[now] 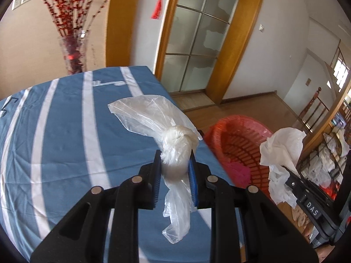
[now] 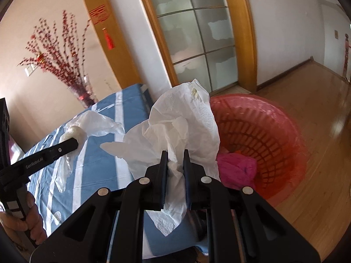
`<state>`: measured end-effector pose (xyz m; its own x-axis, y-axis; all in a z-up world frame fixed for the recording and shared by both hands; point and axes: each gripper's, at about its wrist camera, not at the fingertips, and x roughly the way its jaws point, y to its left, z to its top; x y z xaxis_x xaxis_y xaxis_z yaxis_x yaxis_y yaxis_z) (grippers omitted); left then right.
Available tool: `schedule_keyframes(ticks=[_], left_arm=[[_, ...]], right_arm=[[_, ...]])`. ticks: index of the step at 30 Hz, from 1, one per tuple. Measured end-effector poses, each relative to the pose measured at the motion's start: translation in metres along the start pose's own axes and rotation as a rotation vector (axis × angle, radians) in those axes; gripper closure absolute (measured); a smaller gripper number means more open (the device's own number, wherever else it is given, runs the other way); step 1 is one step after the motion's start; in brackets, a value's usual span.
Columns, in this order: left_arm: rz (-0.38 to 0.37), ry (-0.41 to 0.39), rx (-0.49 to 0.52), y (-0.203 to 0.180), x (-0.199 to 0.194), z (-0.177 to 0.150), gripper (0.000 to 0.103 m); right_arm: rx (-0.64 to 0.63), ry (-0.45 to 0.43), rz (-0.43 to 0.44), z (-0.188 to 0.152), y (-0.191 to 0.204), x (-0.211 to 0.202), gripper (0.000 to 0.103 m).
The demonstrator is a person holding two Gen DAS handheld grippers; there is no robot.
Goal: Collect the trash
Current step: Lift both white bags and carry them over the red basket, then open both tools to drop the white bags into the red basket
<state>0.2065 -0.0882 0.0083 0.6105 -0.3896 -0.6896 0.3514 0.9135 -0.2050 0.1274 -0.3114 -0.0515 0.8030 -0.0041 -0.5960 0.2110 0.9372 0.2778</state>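
L gripper [image 1: 174,157] clamps knotted bag [image 1: 175,140] at table [image 1: 65,131] edge | R gripper [image 2: 174,159] clamps tissue [image 2: 186,120] nr basket [image 2: 258,131] | floor past basket bare | L hand [image 2: 30,217]: R view only

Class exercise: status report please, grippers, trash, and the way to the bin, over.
Left gripper shut on knotted plastic bag. Right gripper shut on tissue. Red basket beside table, pink item inside. Nothing in the way.

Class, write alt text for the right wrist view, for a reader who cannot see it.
The right gripper clamps a crumpled white tissue near a red bin on the wood floor. To the left, the left gripper holds a knotted clear bag over a table with a blue striped cloth.
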Motion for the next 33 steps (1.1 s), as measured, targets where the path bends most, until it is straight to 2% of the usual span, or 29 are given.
schedule_keyframes(ticks=[6,17,28,33], left_arm=[[-0.046,0.025,0.031,-0.031,0.014,-0.004,0.080],[-0.183,0.081,0.046,-0.082,0.046,-0.004,0.080],[-0.251,0.135,0.065,-0.114,0.076,-0.006,0.080],[-0.265,0.156,0.068,-0.127,0.089,-0.008,0.078]], right_arm=[[0.052,-0.008,-0.036,0.001,-0.030,-0.002,0.089],[0.158,-0.015,-0.073,0.006,-0.079,0.000,0.089],[0.216,-0.027,-0.088,0.015,-0.103,0.008,0.089],[0.241,-0.036,-0.071,0.020,-0.114,0.011,0.085]])
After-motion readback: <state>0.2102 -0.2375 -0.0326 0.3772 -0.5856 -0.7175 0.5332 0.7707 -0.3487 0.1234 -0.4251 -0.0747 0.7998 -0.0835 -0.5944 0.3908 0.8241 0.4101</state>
